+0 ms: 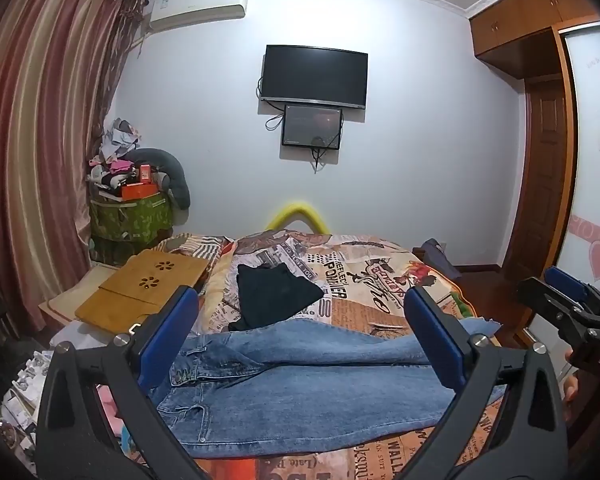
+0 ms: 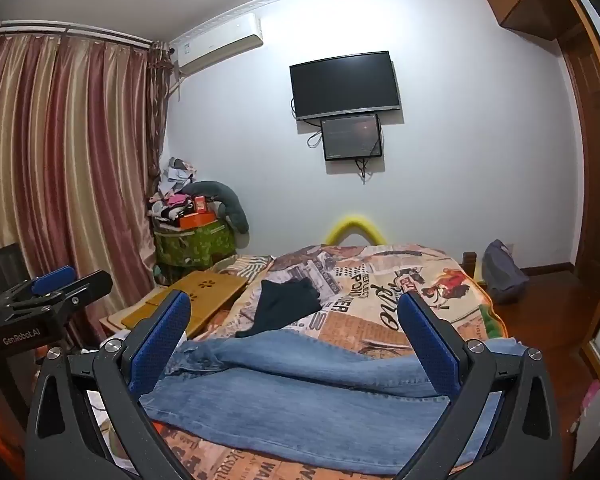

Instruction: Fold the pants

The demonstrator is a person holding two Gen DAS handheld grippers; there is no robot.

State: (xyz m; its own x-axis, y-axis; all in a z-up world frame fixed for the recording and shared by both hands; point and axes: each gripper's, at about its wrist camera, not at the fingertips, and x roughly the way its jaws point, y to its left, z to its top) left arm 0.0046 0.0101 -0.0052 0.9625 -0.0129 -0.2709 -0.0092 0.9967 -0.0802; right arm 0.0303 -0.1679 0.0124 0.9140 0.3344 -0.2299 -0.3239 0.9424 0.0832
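The jeans [image 1: 300, 384] lay full length across the bed [image 1: 380, 280], unfolded; both the left tool [image 1: 300, 340] and right tool [image 2: 296, 344] gaped wide, empty; all folding remained.

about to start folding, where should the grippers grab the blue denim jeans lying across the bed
The blue denim jeans lie flat across the patterned bedspread, waistband left, leg ends right. The open left gripper would probably best pinch the waistband, the open right gripper the hems, both from the near edge.
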